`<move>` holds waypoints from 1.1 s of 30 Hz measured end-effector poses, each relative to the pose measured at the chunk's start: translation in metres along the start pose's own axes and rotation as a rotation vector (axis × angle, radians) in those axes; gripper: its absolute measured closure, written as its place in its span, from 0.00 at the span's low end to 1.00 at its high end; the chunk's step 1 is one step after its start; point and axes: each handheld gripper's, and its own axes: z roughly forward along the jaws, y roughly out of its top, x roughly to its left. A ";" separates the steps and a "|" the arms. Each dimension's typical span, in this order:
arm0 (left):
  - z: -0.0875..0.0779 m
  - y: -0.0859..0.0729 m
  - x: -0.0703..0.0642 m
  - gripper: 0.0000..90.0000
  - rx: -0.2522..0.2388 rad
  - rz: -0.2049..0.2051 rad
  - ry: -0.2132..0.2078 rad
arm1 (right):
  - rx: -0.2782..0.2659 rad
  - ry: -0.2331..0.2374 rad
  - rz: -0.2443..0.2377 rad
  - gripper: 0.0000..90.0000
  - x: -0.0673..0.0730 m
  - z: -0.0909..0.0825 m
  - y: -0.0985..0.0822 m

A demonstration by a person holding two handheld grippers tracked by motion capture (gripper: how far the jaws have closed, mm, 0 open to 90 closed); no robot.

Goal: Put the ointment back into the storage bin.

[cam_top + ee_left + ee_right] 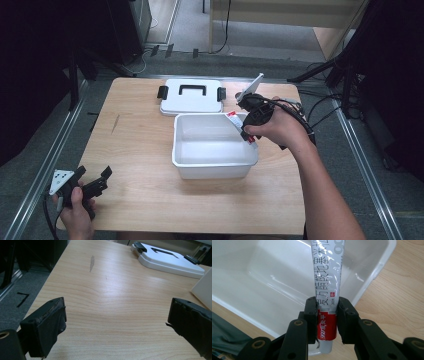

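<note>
Fingers [310,315] of right gripper [327,320] clamped on tube [327,277] near its capped end, over tub [214,162] rim. Light, soft, slick (squeezes easily); best pinched there. Left gripper [95,182] gaping, empty.

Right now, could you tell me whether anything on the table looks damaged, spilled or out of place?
Nothing is spilled. One small oddity: a dull grey scuff mars the wooden table left of the white lid, which lies flat behind the open bin. The right tongs grip a tube over the bin.
</note>
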 end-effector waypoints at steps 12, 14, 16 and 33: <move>0.000 0.000 0.000 0.03 0.001 -0.002 -0.003 | 0.029 0.003 -0.036 0.81 0.009 0.019 0.009; 0.000 0.000 0.000 0.03 0.001 -0.001 -0.004 | 0.037 0.006 -0.033 0.81 0.009 0.024 0.010; 0.000 0.000 0.000 0.03 0.001 -0.002 -0.005 | 0.047 0.002 -0.030 0.81 0.009 0.030 0.011; 0.000 0.000 0.000 0.03 0.001 -0.004 -0.006 | 0.079 -0.054 -0.065 0.81 0.006 0.061 0.010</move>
